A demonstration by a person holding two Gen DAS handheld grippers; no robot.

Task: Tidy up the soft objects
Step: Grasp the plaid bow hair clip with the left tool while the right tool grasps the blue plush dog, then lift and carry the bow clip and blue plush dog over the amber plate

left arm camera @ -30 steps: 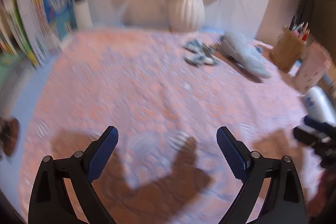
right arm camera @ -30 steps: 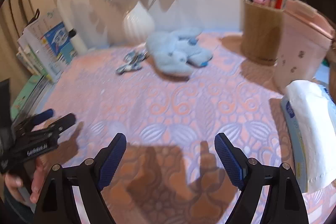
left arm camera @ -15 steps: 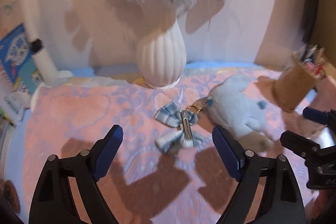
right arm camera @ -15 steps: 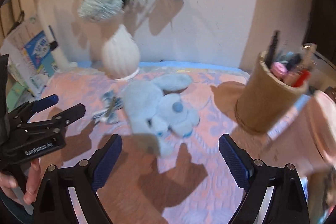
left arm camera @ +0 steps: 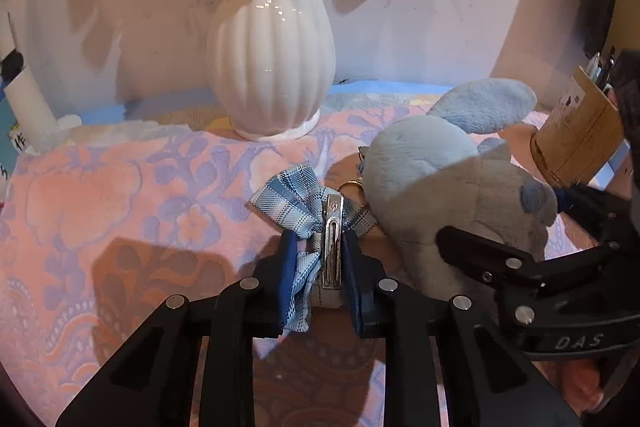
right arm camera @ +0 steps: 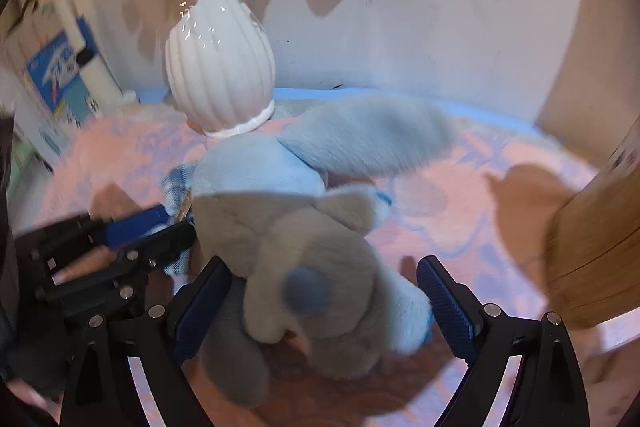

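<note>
Patterned pink tabletop (left arm camera: 100, 195) carrying a white ribbed vase (left arm camera: 272, 67). Pale blue plush toy (right arm camera: 304, 267) lies in front of the vase, between the wide-open jaws of my right gripper (right arm camera: 324, 303), unpressed. My left gripper (left arm camera: 318, 267) is clamped on the plaid bow clip (left arm camera: 308, 211) beside the plush.

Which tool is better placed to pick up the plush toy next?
Right. The right tool is open and straddles the plush toy; the left tool is shut on the bow clip.

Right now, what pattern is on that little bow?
Light blue and white plaid on the bow, clearest in the left wrist view.
</note>
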